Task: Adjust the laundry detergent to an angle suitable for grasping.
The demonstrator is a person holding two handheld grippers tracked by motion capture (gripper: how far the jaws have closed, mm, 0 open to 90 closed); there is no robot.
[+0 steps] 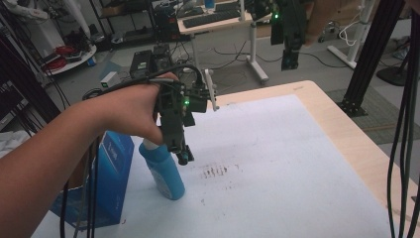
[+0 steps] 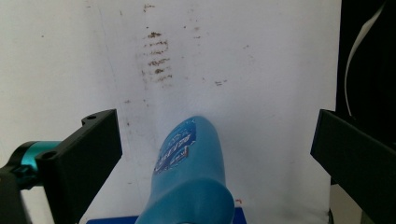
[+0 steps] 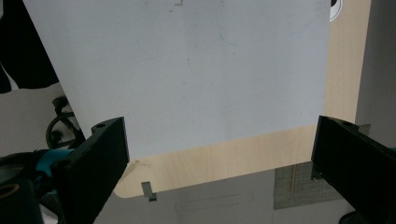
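Note:
A blue plastic bottle [image 1: 166, 171] stands tilted on the white mat [image 1: 277, 163] near the left side of the table. My left gripper [image 1: 183, 156] hangs just above the bottle, pointing down, held by a hand. In the left gripper view the bottle [image 2: 189, 182] rises between the wide-apart jaws and touches neither of them, so the left gripper [image 2: 214, 123] is open. My right gripper [image 1: 289, 62] hangs high above the table's far edge. In its own view the right gripper [image 3: 218, 128] is open, with nothing between its fingers.
A blue cardboard box [image 1: 111, 178] stands at the table's left edge, right beside the bottle. Dark smudges [image 1: 215, 172] mark the mat to the right of the bottle. The wooden table rim [image 1: 346, 134] runs along the right. Cables [image 1: 406, 148] hang at the far right.

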